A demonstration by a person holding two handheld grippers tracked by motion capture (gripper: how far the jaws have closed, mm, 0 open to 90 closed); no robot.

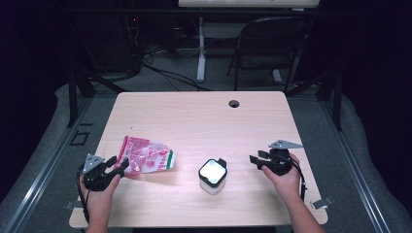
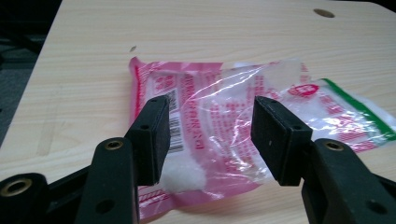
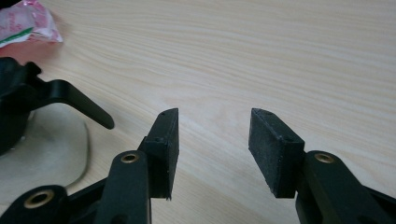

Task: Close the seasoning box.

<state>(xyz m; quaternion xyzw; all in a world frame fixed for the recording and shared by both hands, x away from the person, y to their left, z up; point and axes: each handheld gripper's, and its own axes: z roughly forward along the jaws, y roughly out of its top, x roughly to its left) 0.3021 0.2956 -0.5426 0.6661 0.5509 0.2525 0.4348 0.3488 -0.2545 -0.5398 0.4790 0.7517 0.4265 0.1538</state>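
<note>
Nearest my lens, my left gripper [image 2: 208, 135] has its two black pads spread apart, straddling the near end of the pink plastic bag [image 2: 224, 126] without pinching it yet; I judge I'm lined up to take the bag by this sealed edge. The bag lies flat on the wooden table [image 2: 93, 56], toward its left front, with the red-printed side and barcode up and a green-striped strip at its far end. Inside I can make out white stuff, a fluffy clump showing through the clear film just by my left pad [image 2: 152, 135]; whether it's cotton or something granular I cannot tell.

Farther right, near the table's front middle, stands a small white container with a black latch [image 1: 213, 175], well apart from the bag. Its top looks glossy; I can't see what it holds.

My right gripper [image 1: 260, 161] hovers beyond it, jaws apart over bare wood, holding nothing, probably waiting to steady the container.
</note>
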